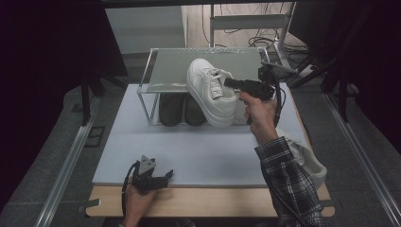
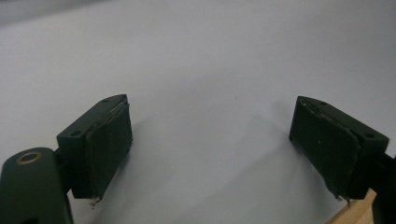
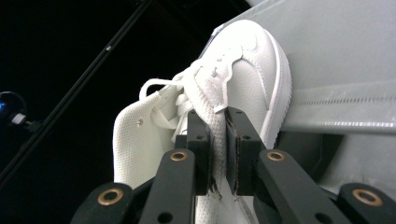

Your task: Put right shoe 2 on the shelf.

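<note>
A: Start with the table [image 1: 142, 156]. What stands on it?

B: A glass-topped rack [image 1: 163, 66] at the far side, with dark shoes [image 1: 182, 111] under its shelf. A second white shoe [image 1: 309, 161] lies at the near right edge.

A: And the white sneaker [image 1: 210, 90]?

B: Held up at the rack's front edge, toe pointing away over the shelf, heel hanging toward the person. Its long axis runs front to back, tilted down at the heel.

A: Which claw has it?

B: The right claw [image 3: 218, 140], pressed together on the upper beside the laces, coming in from the sneaker's right. The shelf lies just beyond the toe, so I'd judge the move goes forward.

A: The left claw [image 2: 210, 140]?

B: Spread, holding nothing, low at the near edge, well apart from the sneaker.
</note>
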Motion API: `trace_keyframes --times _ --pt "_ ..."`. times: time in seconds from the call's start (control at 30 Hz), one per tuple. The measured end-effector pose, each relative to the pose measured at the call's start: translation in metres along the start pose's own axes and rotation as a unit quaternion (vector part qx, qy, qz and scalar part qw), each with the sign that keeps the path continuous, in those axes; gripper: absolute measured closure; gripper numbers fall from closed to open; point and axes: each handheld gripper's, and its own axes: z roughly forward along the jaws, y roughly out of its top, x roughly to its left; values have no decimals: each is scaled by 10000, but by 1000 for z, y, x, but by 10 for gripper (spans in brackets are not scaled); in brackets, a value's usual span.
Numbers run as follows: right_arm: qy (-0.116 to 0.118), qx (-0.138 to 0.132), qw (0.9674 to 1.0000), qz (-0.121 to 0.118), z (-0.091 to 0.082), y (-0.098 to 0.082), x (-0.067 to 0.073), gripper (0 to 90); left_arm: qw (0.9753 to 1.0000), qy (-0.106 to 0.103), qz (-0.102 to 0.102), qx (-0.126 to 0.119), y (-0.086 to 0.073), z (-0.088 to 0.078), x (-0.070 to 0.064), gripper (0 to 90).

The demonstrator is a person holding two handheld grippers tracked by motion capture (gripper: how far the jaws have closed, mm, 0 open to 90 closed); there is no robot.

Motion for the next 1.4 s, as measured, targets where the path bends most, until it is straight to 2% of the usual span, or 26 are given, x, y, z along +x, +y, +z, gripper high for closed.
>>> trace_keyframes --times 0.43,0.83,0.97,1.1,1.4 --pt "-386 -168 9991 -11 29 16 0 815 10000 2 0 4 0 0 0 127" --pt "-614 -352 9974 154 55 27 -6 809 10000 8 -2 7 0 0 0 127" --pt "-535 -411 9974 269 58 28 -9 779 10000 8 -6 2 0 0 0 127" --pt "-450 -414 9979 213 60 27 -9 725 10000 14 -6 4 0 0 0 128" --pt "-160 -415 9987 249 56 28 -10 585 10000 17 -5 3 0 0 0 128"
